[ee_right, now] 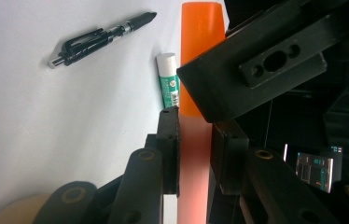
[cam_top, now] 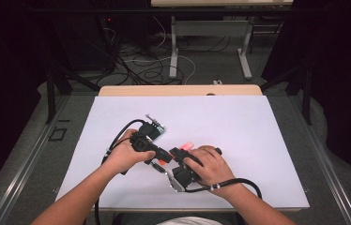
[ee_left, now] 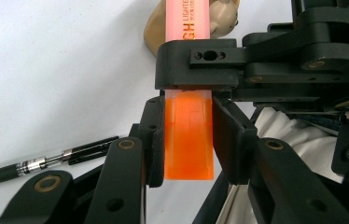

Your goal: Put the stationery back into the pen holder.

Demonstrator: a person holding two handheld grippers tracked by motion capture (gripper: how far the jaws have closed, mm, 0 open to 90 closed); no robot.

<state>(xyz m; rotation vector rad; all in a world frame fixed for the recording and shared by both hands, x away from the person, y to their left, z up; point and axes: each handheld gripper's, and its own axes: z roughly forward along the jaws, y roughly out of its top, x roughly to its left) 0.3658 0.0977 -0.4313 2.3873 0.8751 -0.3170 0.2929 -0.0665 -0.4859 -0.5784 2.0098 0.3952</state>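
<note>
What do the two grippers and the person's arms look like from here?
Both grippers, left gripper and right gripper, are black, with flat jaws on hinged links joined by brass-coloured pins. A black cable trails from the left, another from the right. The right carries a grey plate. Forearms are bare, no sleeves.

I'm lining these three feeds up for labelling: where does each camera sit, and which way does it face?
High view: above the person's side, looking forward and down on the white table; both forearms, the left gripper and right gripper show.
Left gripper view: rides that gripper, looking along its jaws, shut on the highlighter's orange cap; the right gripper crosses above.
Right gripper view: rides that gripper, looking along its jaws, shut on the highlighter's pink barrel; a glue stick lies beyond.
Both gripper views share the highlighter and the black pen.
</note>
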